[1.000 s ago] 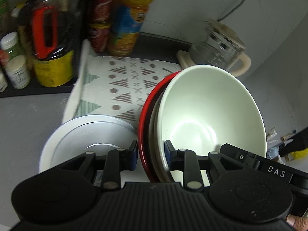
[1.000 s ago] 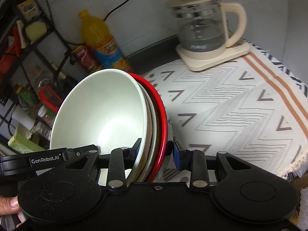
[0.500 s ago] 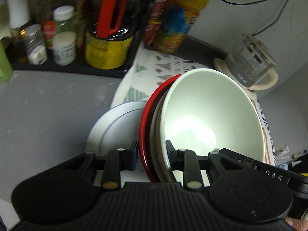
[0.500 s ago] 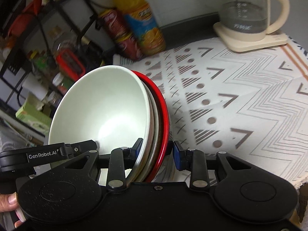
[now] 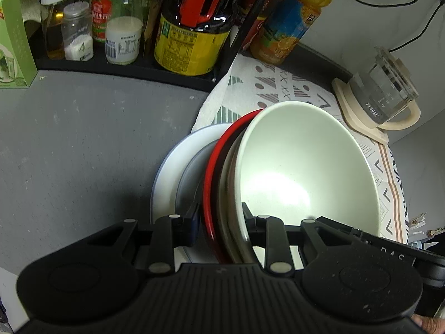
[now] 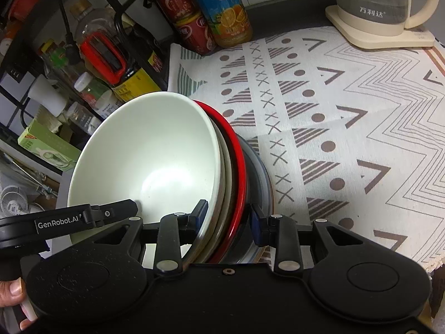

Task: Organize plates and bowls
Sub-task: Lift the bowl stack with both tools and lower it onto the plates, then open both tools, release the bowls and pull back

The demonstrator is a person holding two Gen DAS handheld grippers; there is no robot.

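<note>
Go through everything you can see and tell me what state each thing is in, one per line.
Left hand-held gripper: shut on the bowl stack rim.
Right hand-held gripper: shut on the bowl stack rim.
Cream bowl: empty, tilted, nested on top of the stack.
Red bowl: nested under the others, tilted.
White plate: flat on the counter, partly under the stack.
Kettle: upright on its base.
Juice bottle: upright.

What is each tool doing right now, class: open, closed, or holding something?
Left tool: closed on the stack of bowls, gripping its rim.
Right tool: closed on the same stack of bowls, at the opposite rim.

close wrist views, opposite sides, shared bowl (image 5: 306,172)
</note>
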